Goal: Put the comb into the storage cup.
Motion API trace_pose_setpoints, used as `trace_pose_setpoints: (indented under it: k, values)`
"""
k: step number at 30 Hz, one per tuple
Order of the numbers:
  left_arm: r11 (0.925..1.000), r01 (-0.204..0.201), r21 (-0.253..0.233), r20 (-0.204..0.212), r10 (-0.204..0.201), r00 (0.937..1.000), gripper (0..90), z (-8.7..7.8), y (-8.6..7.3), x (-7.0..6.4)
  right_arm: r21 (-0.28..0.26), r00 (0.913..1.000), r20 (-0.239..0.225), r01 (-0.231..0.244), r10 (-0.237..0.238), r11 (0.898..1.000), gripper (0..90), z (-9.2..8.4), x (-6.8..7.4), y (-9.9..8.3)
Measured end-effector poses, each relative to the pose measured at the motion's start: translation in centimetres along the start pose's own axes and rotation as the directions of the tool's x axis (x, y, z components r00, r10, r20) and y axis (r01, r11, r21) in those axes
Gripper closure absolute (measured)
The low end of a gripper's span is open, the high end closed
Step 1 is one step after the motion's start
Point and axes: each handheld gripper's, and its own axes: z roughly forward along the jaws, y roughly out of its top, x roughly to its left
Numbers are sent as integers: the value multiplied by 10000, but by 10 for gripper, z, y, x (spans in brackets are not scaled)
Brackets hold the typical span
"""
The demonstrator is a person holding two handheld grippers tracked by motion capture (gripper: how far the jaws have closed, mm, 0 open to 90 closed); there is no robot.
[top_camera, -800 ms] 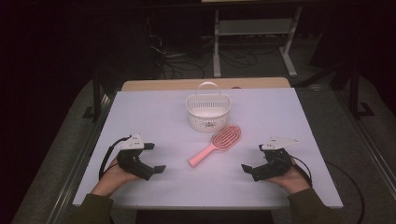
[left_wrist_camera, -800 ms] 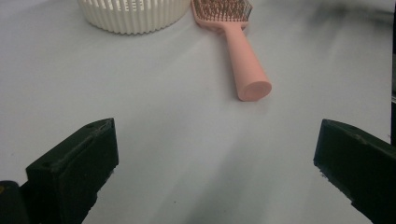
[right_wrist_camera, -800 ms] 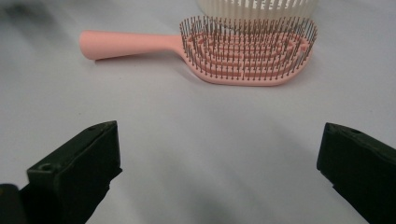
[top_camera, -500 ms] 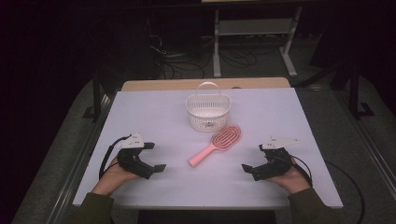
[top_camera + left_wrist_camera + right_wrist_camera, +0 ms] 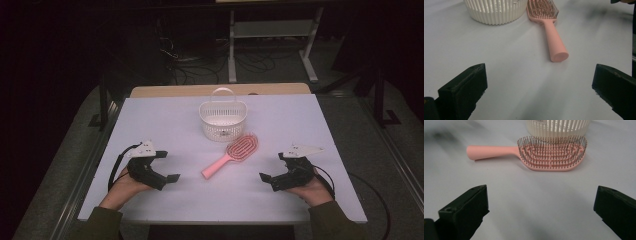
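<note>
Plainly, both claws, left claw (image 5: 170, 178) and right claw (image 5: 265, 178), gape empty on the pale table (image 5: 165, 120).

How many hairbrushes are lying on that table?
1. The pink hairbrush lies bristles up in the middle of the table, its head next to the white basket, handle pointing toward the left gripper.

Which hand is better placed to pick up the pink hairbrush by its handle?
Left, probably. The hairbrush handle end points toward the left tool, whose open jaws face it; the right tool, also open, faces the bristle head beside the basket.
</note>
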Motion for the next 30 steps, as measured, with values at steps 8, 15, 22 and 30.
trace_pose_setpoints:
  k: [8, 15, 22, 30]
  values:
    - [10000, -48, -14, 99, 48, 9999, 0, 5, 7, -1, -44, 10000, 64, 42, -41, 10000, 0, -1, 0, -2]
    - [9999, -29, -125, 183, 31, 9998, 0, 9, 13, -2, -166, 10000, 29, 61, -61, 9998, 0, -2, -1, -1]
    - [9999, -81, -117, 243, 84, 9997, 0, 11, 14, -3, -154, 9999, 89, 104, -103, 9998, 0, -1, 0, 0]
    - [9998, -104, -148, 368, 109, 9993, 0, 17, 18, -6, -272, 9997, 229, 48, -42, 9996, 0, -3, 0, 0]
